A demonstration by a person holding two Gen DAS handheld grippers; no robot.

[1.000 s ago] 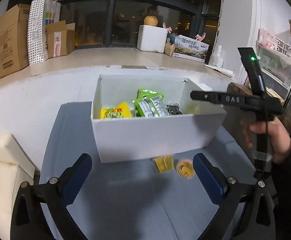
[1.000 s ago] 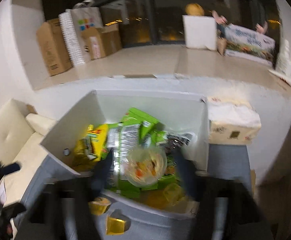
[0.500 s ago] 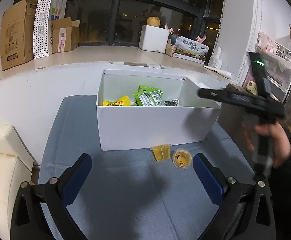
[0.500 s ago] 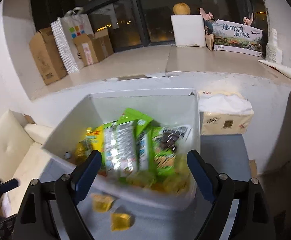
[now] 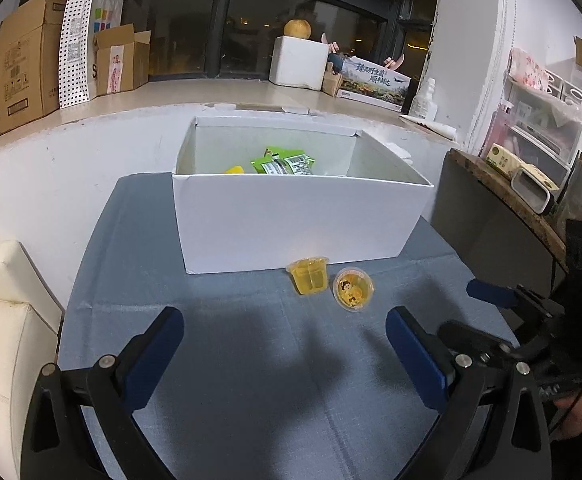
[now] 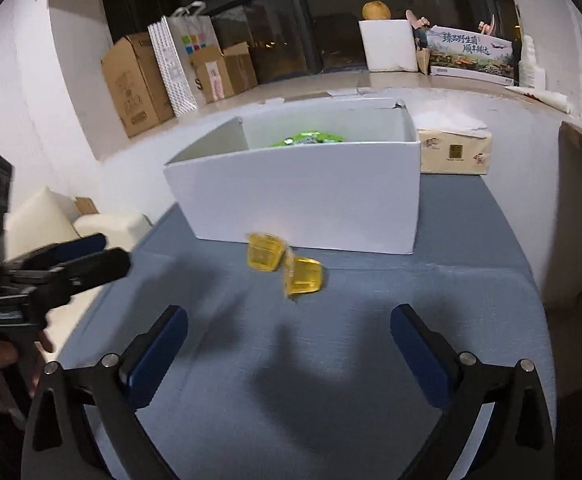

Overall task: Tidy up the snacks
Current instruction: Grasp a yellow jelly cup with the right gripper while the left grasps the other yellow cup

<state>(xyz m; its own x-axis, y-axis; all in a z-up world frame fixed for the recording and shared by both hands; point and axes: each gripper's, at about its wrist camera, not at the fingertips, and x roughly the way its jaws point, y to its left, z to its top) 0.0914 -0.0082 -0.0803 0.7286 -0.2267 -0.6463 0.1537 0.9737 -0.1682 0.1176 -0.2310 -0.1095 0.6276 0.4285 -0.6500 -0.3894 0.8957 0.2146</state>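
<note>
Yellow jelly cups (image 6: 285, 266) ahead of right tool (image 6: 289, 350)

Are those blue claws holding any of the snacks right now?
No. The left gripper and right gripper are both open and empty; the two jelly cups lie untouched on the tablecloth.

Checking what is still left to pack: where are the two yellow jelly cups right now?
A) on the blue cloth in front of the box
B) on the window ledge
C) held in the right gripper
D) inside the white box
A: both jelly cups sit on the blue cloth just in front of the white box, and both grippers are open and empty.
</note>
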